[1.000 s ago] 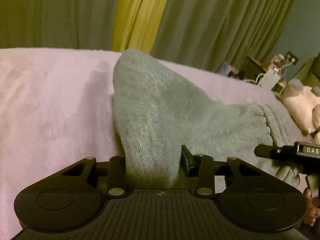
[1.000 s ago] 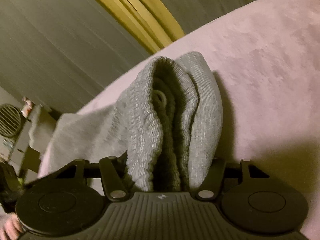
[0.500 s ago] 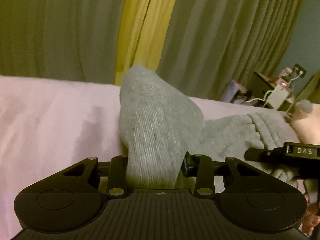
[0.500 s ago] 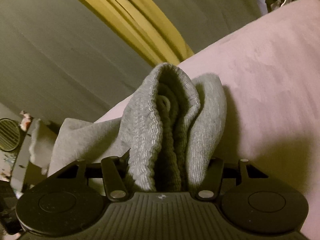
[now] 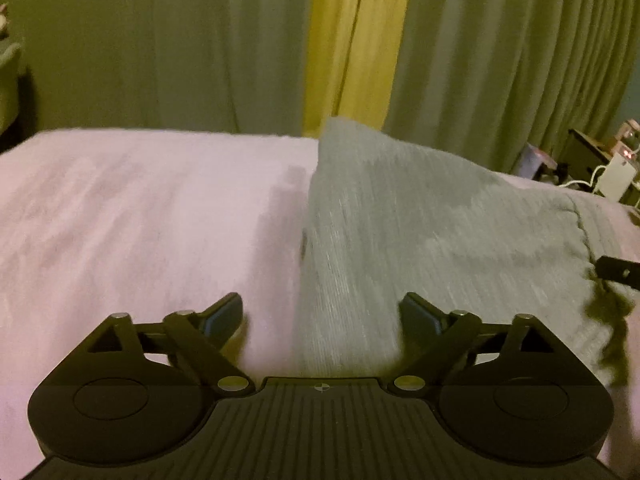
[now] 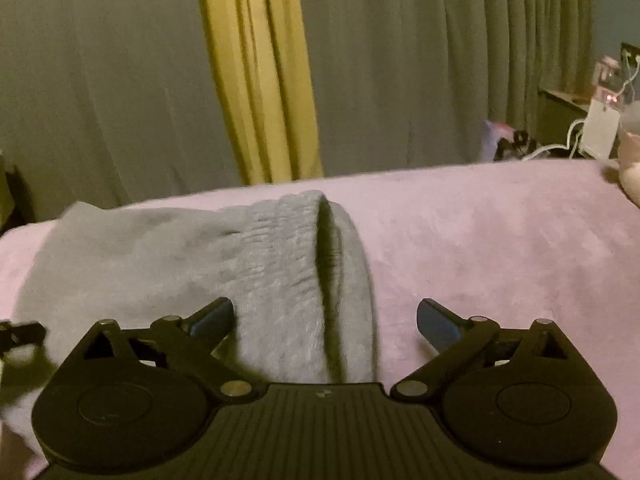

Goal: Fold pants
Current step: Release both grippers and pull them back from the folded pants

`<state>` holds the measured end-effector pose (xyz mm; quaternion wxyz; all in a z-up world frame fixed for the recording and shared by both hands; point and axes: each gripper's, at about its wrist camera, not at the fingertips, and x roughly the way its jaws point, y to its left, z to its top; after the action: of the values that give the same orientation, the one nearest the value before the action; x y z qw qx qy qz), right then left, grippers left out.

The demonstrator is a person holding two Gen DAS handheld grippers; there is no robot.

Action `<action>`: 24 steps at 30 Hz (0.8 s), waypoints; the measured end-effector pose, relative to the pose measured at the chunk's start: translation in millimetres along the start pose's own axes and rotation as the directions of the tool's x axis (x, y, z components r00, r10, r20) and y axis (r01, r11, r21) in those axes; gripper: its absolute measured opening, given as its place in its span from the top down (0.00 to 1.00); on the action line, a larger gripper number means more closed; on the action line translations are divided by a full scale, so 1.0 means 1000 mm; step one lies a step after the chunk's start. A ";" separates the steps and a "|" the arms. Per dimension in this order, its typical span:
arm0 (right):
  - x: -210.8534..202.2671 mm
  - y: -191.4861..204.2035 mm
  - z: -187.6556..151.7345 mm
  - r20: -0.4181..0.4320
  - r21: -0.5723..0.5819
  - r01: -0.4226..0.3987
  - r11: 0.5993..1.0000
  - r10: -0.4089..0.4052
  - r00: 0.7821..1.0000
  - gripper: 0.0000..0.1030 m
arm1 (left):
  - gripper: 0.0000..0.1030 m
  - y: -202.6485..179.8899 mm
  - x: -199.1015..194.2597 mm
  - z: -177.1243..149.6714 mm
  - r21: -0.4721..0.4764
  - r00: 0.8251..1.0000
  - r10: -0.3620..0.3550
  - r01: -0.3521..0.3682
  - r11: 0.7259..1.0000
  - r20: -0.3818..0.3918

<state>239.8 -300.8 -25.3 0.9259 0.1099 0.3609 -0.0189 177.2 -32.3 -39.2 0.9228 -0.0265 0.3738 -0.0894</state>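
Pants (image 5: 420, 232): grey knit fabric lying on the bed, bunched into a ridge that peaks toward the curtains; in the right wrist view (image 6: 248, 264) the ribbed waistband edge shows with a dark fold running down it.
Bed (image 5: 140, 220): covered in a pale pink plush blanket — the pants rest on it, right of middle in the left view, left of middle in the right view.
Left tool (image 5: 322, 314): fingers spread wide, gripping nothing; the cloth lies between them, nearer the right finger, and the left finger stands over bare blanket.
Right tool (image 6: 325, 316): fingers likewise spread apart, nothing clamped; the waistband fold sits between them, close to the left finger.
Other tool's tip: a black bar at the right edge of the left view (image 5: 618, 272), just over the cloth.
Curtains (image 6: 400, 72): grey-green, with a yellow strip (image 6: 260, 80) hanging behind the bed.
Nightstand clutter (image 6: 600, 128): a white box and white cables — blurred.
Writing: none legible in either view.
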 end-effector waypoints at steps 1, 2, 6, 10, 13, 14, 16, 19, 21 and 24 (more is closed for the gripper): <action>-0.004 0.005 -0.003 -0.007 -0.005 -0.035 0.999 0.035 0.999 0.04 | 0.07 -0.003 -0.001 -0.004 0.000 1.000 -0.011 0.011 1.000 -0.015; -0.008 0.008 -0.009 -0.025 -0.021 -0.070 0.997 0.069 0.997 0.04 | 0.07 -0.006 0.000 -0.007 0.012 0.999 -0.010 0.010 1.000 -0.031; 0.002 0.029 -0.033 -0.109 -0.165 -0.012 0.986 -0.006 0.994 0.04 | 0.06 -0.019 0.002 -0.026 0.111 0.998 0.023 -0.017 0.994 -0.053; -0.006 0.022 -0.037 -0.105 -0.112 0.007 0.994 -0.019 0.994 0.04 | 0.06 0.001 -0.008 -0.025 -0.031 0.994 -0.004 0.000 1.000 -0.109; -0.021 0.016 -0.039 -0.055 -0.097 -0.025 0.995 0.020 0.998 0.04 | 0.02 0.012 -0.014 -0.032 -0.109 0.991 0.003 -0.018 0.994 -0.134; -0.019 0.013 -0.042 -0.056 -0.112 -0.020 0.994 0.014 0.998 0.04 | 0.02 0.014 -0.015 -0.036 -0.128 0.991 0.002 -0.019 0.992 -0.134; -0.019 0.014 -0.046 -0.083 -0.141 0.015 0.990 -0.027 0.996 0.04 | 0.02 0.017 -0.020 -0.041 -0.140 0.993 0.005 -0.022 0.990 -0.118; -0.037 0.016 -0.048 -0.027 -0.138 0.080 0.987 -0.085 0.996 0.04 | 0.01 0.018 -0.030 -0.044 -0.140 0.993 0.045 -0.059 0.988 -0.105; -0.049 0.021 -0.053 -0.019 -0.158 0.147 0.976 -0.152 0.988 0.04 | 0.01 0.016 -0.037 -0.050 -0.136 0.990 0.086 -0.101 0.985 -0.115; -0.064 0.017 -0.072 -0.096 -0.138 0.073 0.988 -0.087 0.992 0.04 | 0.02 0.009 -0.044 -0.063 -0.103 0.976 0.126 -0.146 0.984 -0.179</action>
<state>147.0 -271.3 -30.3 0.9101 0.0336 0.4122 -0.0261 104.1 -14.5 -55.1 0.8881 -0.0463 0.4572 -0.0063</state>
